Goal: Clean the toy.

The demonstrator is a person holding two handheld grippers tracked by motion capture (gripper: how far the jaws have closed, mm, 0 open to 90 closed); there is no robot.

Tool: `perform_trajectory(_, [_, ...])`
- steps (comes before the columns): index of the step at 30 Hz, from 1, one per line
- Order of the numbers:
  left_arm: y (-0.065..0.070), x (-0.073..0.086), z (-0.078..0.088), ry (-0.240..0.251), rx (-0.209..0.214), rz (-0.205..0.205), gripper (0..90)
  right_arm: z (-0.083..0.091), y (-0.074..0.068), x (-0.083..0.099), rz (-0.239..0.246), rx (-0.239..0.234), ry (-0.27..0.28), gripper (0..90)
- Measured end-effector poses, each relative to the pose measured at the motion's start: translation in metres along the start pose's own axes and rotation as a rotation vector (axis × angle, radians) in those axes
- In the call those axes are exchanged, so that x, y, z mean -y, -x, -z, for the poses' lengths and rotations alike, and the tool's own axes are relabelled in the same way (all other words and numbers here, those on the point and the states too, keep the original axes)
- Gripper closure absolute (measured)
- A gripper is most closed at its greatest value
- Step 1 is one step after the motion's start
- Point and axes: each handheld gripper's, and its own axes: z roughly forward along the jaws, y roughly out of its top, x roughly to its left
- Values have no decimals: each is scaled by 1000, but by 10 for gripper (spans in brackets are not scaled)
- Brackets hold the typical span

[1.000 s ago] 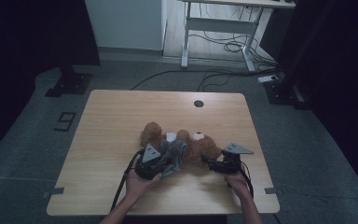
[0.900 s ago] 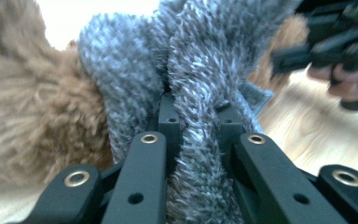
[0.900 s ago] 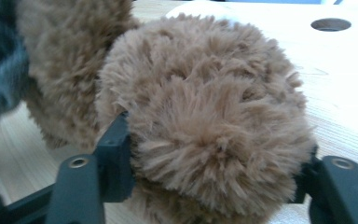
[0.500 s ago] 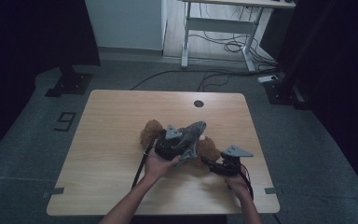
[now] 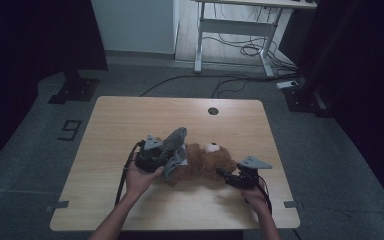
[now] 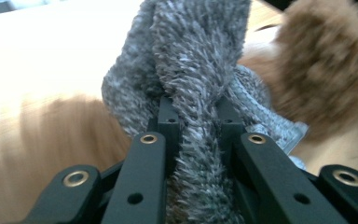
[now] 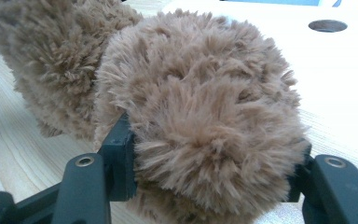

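Observation:
A brown plush bear (image 5: 207, 162) lies on the wooden table (image 5: 130, 120), a white patch at its far end. A grey fuzzy garment (image 5: 174, 145) stands up from the bear's left side. My left gripper (image 5: 166, 152) is shut on that grey fabric (image 6: 196, 70), which is bunched between its jaws (image 6: 196, 109). Brown fur (image 6: 326, 65) shows blurred beyond it. My right gripper (image 5: 223, 173) is at the bear's right end. Its jaws (image 7: 209, 140) have just been closing and now squeeze a rounded brown plush limb (image 7: 205, 107).
A round cable hole (image 5: 212, 110) sits near the table's far edge. Beyond the table are a white desk frame (image 5: 235, 30), floor cables (image 5: 240, 50) and a black stand base (image 5: 75, 90). Tape marks (image 5: 57, 205) lie near the front corners.
My left gripper swung right and up with the grey fabric, then back left, drawing it off the bear's side. The right gripper stayed at the bear's right end.

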Motion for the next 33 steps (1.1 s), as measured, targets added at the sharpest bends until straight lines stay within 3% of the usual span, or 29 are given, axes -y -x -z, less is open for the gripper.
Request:
perform_trajectory(4, [-18,7,6,-11,-16,42,772,0,0,0,3,-5,-1,395])
perform_trajectory(7, [-16,5,10,-4,-15,40,772,0,1,-1,4,-5,-4,396])
perform_trajectory(11, [6,-14,14,24,4,-14,774,-1,0,-2,2,2,-4,398])
perform_trajectory(15, [34,-40,0,18,45,-76,774,0,-1,-2,5,5,-4,399])
perform_trajectory(20, [62,-57,-39,-28,204,-52,775,0,-1,-2,12,4,-6,399])
perform_trajectory(23, [83,-57,-57,-63,241,-94,775,0,-1,-2,12,5,-9,399])
perform_trajectory(25, [96,-55,-64,-82,239,-131,775,0,-1,-2,13,3,-11,399])
perform_trajectory(27, [105,-53,-70,-90,210,-161,775,0,0,-2,10,5,-15,399])
perform_trajectory(30, [108,-48,-74,-94,179,-176,777,-1,0,-2,9,18,-21,399])
perform_trajectory(33, [103,-43,-71,-89,165,-171,778,-1,-1,-2,11,17,-25,399])
